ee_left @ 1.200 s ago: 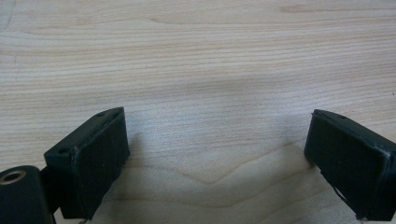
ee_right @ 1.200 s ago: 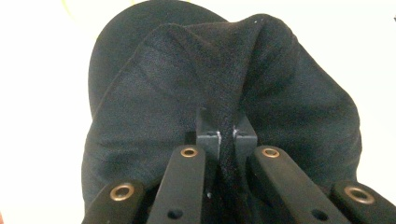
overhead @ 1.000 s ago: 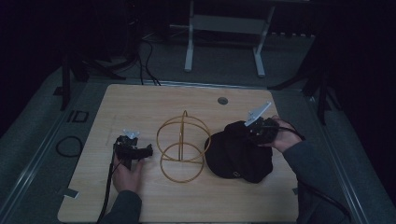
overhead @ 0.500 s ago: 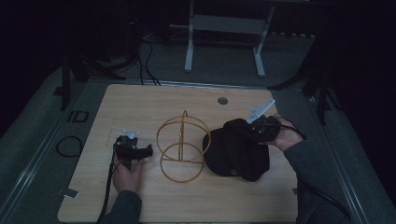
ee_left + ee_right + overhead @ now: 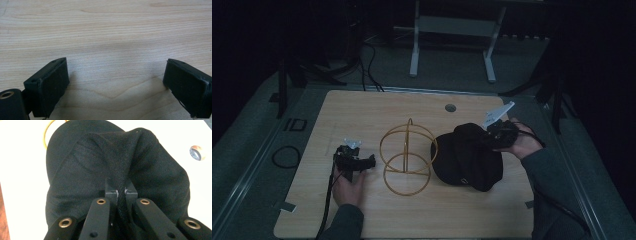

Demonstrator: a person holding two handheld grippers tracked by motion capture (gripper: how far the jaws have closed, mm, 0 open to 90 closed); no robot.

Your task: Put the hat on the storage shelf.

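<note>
Right gripper (image 5: 121, 191): jaws pinched on a raised fold of the black cap (image 5: 467, 157), which lies on the table (image 5: 377, 107) just right of the gold wire stand (image 5: 408, 156). Left gripper (image 5: 116, 82): jaws wide, bare wood between and ahead of them, free room left of the stand. Cap's underside and brim hard to make out in the dim high view.

Wooden table (image 5: 362, 120) with round grommet hole (image 5: 450, 107); metal stand legs (image 5: 452, 47) behind, floor cables (image 5: 367, 60)
</note>
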